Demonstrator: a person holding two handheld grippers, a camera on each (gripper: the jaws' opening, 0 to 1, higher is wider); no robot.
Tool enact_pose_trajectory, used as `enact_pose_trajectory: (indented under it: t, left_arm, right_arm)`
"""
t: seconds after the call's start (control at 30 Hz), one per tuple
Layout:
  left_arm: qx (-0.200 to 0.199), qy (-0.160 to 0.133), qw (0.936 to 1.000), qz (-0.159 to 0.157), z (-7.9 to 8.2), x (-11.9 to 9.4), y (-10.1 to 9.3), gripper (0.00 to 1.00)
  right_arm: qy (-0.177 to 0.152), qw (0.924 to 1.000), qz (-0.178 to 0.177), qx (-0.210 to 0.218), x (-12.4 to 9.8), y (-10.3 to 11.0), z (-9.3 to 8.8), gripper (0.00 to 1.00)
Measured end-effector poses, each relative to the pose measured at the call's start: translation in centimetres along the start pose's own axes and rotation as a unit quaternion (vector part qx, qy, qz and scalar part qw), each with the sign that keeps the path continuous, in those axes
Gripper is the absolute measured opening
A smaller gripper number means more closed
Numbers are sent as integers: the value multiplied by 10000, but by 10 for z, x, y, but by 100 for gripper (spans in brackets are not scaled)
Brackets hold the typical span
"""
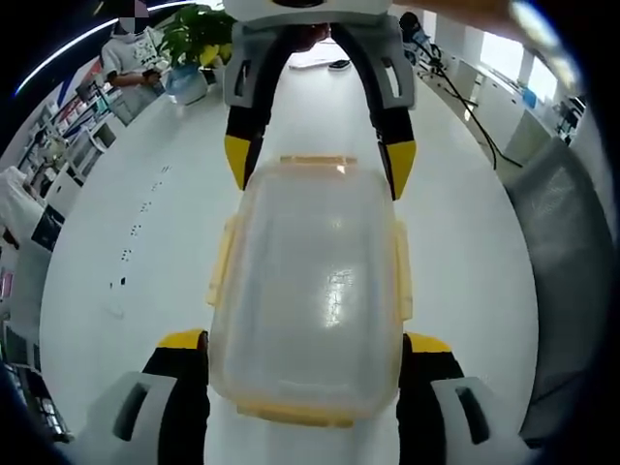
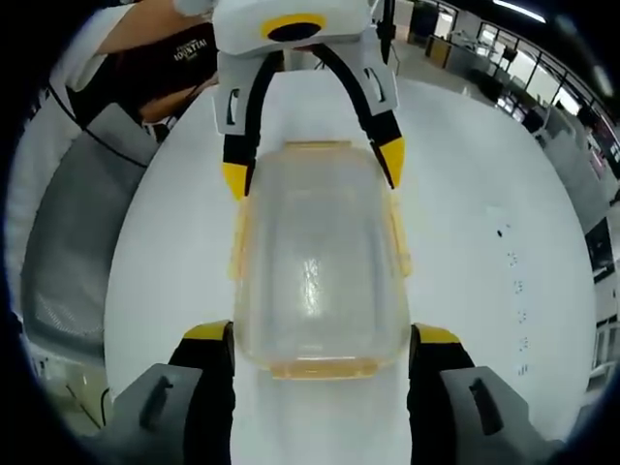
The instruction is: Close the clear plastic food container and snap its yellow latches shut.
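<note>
- Clear container (image 1: 308, 291) sits on a white table (image 1: 126, 223), lid already on top of it; seen lengthwise in the left gripper view.
- Left gripper (image 1: 304, 351) straddles the near end of the container, its yellow-tipped jaws spread wide on either side. Whether the pads actually press the walls, I cannot tell; it reads as spread around the box rather than clamped.
- Right gripper (image 1: 321, 165) comes in from the far end in that same view, jaws also spread, tips just beside the far corners of the lid.
- Right gripper view gives the mirror picture: container (image 2: 315, 276) between its own jaws (image 2: 323, 347), the other gripper (image 2: 312, 163) at the opposite end.
- Yellow latches: side latch (image 1: 223, 262) and its partner (image 1: 401, 266) look flared out from the walls; end latch (image 1: 298, 415) also appears loose. Not sure any has clicked home.
- Progress, as a judgement: lid placed, so closing looks done; latching looks not yet done on all four sides.
- Potted plant (image 1: 199, 44) stands at the far end of the table, well apart.
</note>
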State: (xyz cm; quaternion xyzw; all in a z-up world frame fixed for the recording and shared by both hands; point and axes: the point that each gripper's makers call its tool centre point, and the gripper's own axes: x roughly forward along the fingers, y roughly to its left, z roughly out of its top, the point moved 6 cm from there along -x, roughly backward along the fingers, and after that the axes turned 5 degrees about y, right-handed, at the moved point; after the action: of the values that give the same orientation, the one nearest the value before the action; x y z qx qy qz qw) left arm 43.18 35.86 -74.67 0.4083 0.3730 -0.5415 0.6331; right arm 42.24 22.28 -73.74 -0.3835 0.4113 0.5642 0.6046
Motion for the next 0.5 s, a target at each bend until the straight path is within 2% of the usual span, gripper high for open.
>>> enact_pose_trajectory:
  t: [0.33,0.5]
  left_arm:
    - [-16,-54,10000,29,1,0,-3,79]
    - [-191,-171,9997,6,2,0,-3,79]
  right_arm:
    - [4,10000,-42,-26,1,4,-3,71]
    - [-125,9999,-50,78,1,5,-1,74]
